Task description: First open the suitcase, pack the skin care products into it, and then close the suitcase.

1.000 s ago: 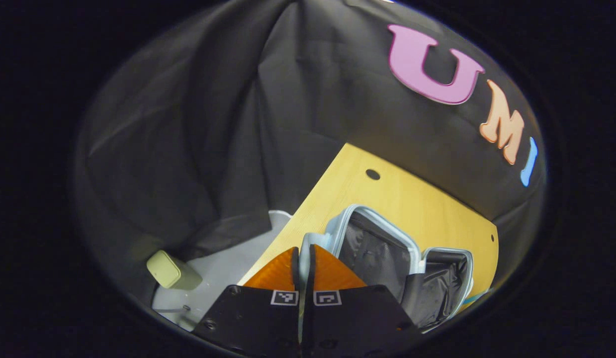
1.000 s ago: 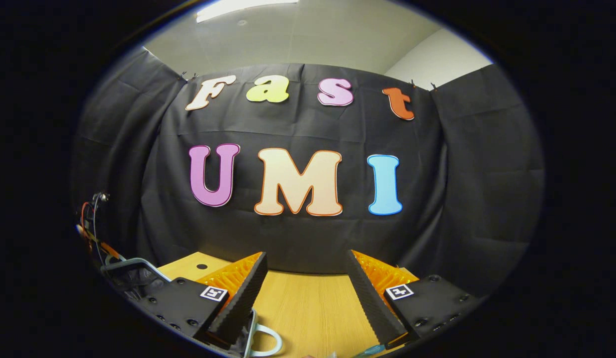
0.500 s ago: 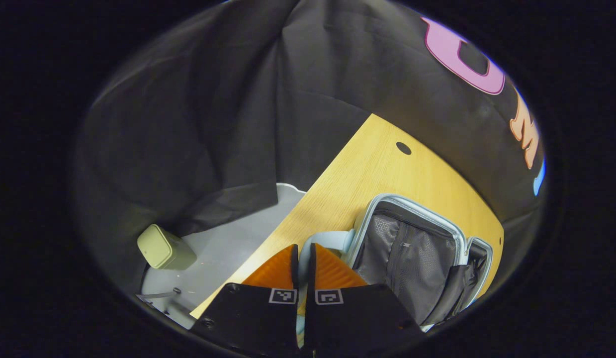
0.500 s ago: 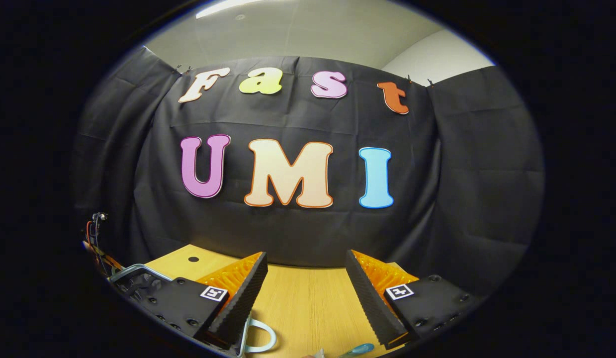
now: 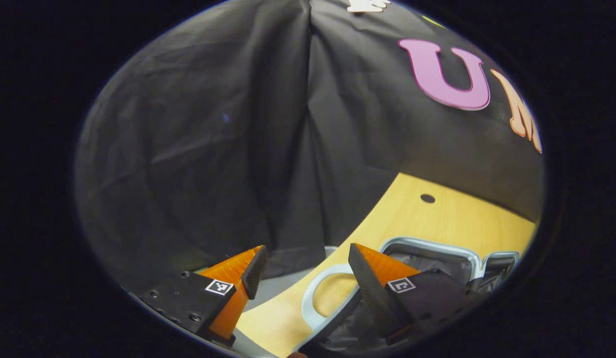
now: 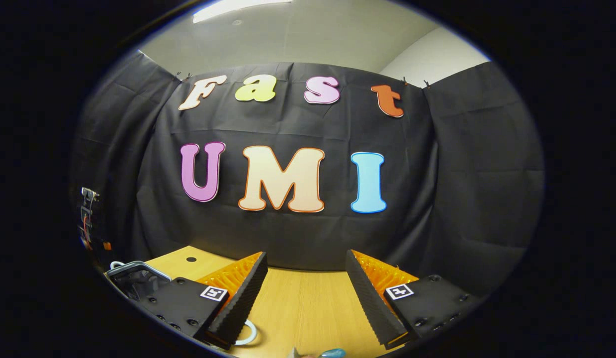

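Observation:
In the left gripper view the small suitcase [image 5: 429, 247] lies open on the wooden table [image 5: 452, 219], its pale rim around a dark lining. Its pale blue loop handle [image 5: 312, 298] rests on the table just below and beyond my left gripper [image 5: 307, 248], which is open and holds nothing. In the right gripper view my right gripper [image 6: 306, 254] is open above the table [image 6: 303, 298] with nothing between its fingers. The suitcase's rim [image 6: 134, 268] shows at the lower left. A pale loop [image 6: 248, 339] peeks out under the left finger. A small blue-tipped item [image 6: 332, 353] lies at the bottom edge.
The table has a small round hole [image 5: 427, 198] near its back edge. Grey floor [image 5: 280, 287] shows past the table's left side. Black cloth walls close the booth behind and to the sides. Loose wires [image 6: 86, 219] hang at the far left in the right gripper view.
My left gripper was shut on the suitcase's loop handle; it has let go, opened and tilted up. The right gripper has barely moved.

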`<state>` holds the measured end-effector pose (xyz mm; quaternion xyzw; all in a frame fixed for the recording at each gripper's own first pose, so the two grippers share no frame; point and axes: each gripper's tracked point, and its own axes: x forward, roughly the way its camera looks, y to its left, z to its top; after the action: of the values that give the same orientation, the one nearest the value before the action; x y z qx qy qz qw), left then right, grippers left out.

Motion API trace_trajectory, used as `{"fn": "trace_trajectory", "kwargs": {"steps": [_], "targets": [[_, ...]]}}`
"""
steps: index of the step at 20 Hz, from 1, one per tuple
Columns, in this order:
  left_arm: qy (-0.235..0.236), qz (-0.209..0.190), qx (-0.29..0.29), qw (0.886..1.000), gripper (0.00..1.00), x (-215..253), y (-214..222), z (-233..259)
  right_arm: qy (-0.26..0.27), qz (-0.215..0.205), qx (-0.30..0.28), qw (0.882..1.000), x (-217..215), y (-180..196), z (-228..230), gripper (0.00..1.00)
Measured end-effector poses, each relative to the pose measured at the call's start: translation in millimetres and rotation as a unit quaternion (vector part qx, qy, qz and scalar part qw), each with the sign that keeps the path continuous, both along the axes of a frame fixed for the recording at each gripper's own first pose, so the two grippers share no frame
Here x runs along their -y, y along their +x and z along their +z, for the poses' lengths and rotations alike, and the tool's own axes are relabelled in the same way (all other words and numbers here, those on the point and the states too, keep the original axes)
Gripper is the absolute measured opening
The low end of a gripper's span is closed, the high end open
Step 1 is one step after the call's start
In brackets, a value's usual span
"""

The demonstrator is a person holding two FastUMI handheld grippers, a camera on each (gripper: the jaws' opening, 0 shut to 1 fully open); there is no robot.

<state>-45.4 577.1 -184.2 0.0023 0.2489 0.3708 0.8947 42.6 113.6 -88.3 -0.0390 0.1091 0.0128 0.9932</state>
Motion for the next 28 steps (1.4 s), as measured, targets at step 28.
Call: {"fn": "trace_trajectory", "kwargs": {"steps": [28], "targets": [[-0.043,-0.318,0.130,0.938,0.95,487.6,47.2,96.4,0.041,0.028,0.023,0.998,130.7,-32.0,9.3,0.99]]}}
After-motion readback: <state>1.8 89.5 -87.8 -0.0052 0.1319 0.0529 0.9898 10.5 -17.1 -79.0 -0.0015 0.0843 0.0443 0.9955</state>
